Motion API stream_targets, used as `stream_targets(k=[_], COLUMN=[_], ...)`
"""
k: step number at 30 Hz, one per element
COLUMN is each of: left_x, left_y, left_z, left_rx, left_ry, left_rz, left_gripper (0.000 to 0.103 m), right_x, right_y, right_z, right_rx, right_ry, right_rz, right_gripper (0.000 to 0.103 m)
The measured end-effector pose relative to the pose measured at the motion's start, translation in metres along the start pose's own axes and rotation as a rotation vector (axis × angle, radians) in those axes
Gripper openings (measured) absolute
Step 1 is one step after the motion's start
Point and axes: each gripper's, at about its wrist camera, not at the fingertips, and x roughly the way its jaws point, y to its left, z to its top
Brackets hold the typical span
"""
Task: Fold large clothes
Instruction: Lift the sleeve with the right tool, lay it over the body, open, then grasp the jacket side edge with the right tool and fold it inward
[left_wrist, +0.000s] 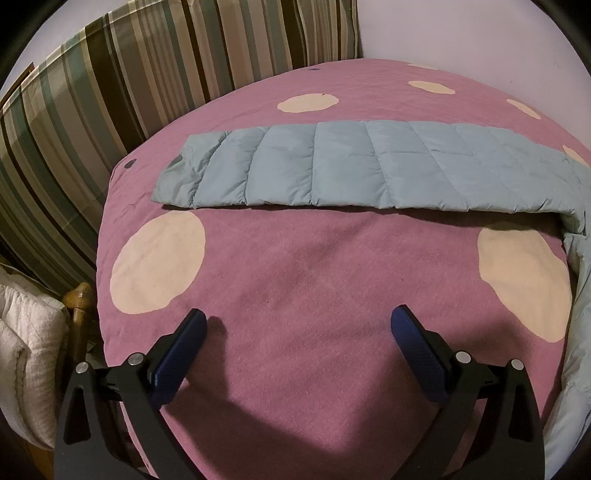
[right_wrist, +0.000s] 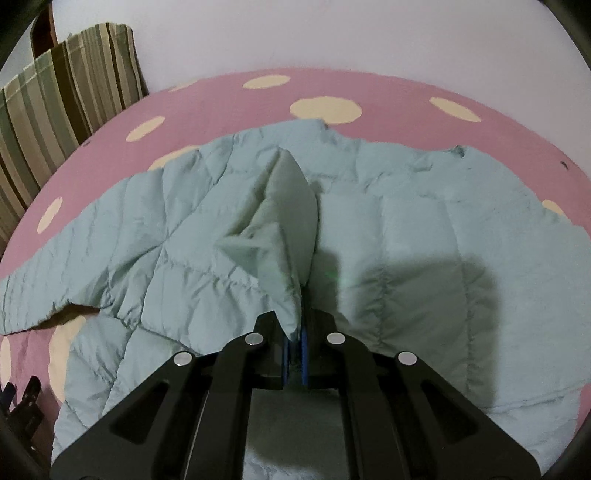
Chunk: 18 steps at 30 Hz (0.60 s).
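Pink, cream-spotted, the blanket covers the bed under both my grippers, with a pale wall behind it. Everything below I place against that blanket.

Across its far half, in the left wrist view, one quilted sleeve of the pale blue jacket lies flat and straight, its cuff end pointing toward the striped cushions that stand along the blanket's left edge. At the blanket's right edge the sleeve bends down into the rest of the jacket. My left gripper hovers over bare pink fabric on the near side, jaws spread wide, holding nothing, well apart from the sleeve. Its shadow falls on the blanket just ahead of the fingers. Off the blanket's near left corner I see a wooden bedpost and a white quilt.

In the right wrist view the jacket body is spread over the middle of the blanket. My right gripper has its jaws pinched tight on a fold of the jacket, which rises from the blue pads in a peaked ridge above the flat quilting.
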Motion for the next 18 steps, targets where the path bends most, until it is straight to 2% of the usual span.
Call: stream_targets(k=[6,8,10,15,17,18], left_x=[0.000,0.000,0.000,0.000,0.000,0.000], left_y=[0.000,0.000,0.000,0.000,0.000,0.000], left_z=[0.000,0.000,0.000,0.000,0.000,0.000], left_rx=[0.000,0.000,0.001,0.000,0.000,0.000], left_ry=[0.000,0.000,0.000,0.000,0.001,0.000], left_rz=[0.000,-0.001,0.001,0.000,0.000,0.000], left_gripper=[0.099,0.099,0.099,0.099,0.099,0.099], right_x=[0.006,0.004,0.001,-0.024,-0.046,-0.057], right_y=[0.007,0.010,0.013,0.017,-0.001,-0.014], right_z=[-0.002,-0.003,-0.004,-0.006,-0.005,-0.005], right_rx=[-0.017,-0.021,-0.026,-0.032,0.014,0.043], right_ry=[0.020,0.020,0.018,0.010,-0.011,-0.028], right_rz=[0.011,0.034,0.080,0.195,0.228,0.232], right_gripper=[0.018,0.031,0.052,0.056,0.054,0.050])
